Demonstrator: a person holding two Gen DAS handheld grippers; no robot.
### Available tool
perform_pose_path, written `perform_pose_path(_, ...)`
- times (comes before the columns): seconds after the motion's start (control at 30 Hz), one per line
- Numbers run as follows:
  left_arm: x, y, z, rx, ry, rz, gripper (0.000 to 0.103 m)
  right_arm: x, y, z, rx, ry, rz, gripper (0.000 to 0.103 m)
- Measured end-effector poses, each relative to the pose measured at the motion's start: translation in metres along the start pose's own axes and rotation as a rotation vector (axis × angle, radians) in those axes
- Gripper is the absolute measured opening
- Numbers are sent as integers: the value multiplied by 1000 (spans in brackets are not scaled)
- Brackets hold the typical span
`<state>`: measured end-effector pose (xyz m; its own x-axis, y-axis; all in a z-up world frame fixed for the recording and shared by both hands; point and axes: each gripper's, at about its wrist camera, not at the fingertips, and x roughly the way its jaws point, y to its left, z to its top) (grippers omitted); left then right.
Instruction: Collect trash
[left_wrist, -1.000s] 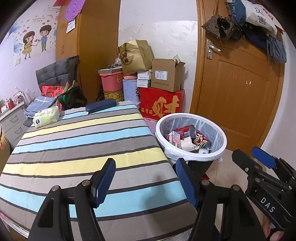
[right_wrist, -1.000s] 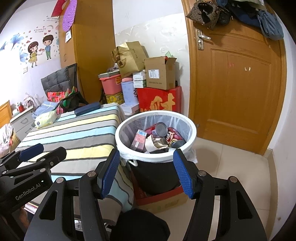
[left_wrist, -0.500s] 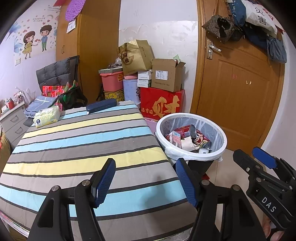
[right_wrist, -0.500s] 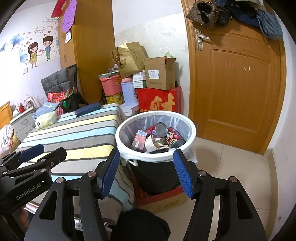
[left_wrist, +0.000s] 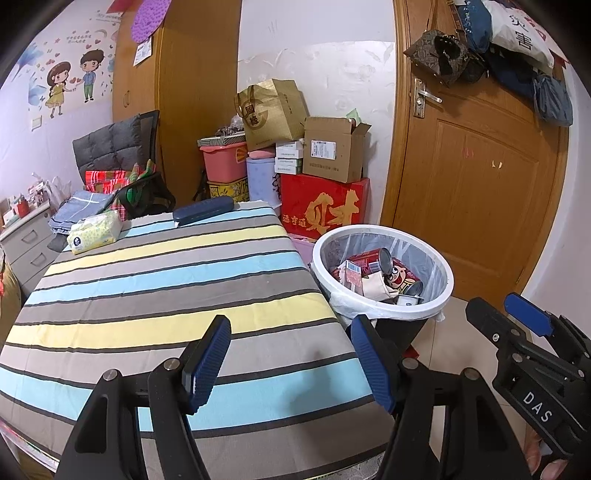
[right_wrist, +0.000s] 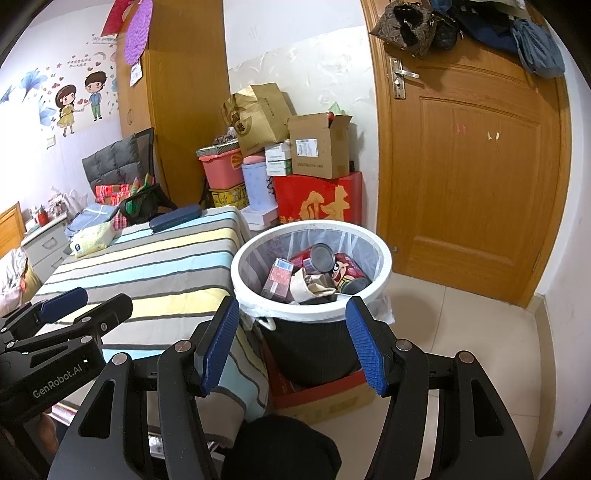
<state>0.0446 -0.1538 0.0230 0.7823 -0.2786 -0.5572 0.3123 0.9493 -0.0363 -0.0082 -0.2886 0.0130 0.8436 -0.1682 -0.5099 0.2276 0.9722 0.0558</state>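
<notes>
Left gripper (left_wrist: 290, 360) jaws open, empty, over striped table (left_wrist: 166, 280); right gripper (right_wrist: 291, 343) likewise, seemingly before bin (right_wrist: 384, 258).

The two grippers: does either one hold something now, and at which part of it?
Nothing is held. The left gripper and the right gripper both have open jaws with nothing between them; the trash lies in the bin.

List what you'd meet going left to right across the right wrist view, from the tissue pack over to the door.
Tissue pack → dark blue case → pink storage bin → trash bin with cans and cartons inside → wooden door.
</notes>
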Motion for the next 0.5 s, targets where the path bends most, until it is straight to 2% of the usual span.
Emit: perform_pose_path(0.5, 0, 2, -1, 2, 2, 8, 67, -1, -1, 0, 10, 8, 6, 62)
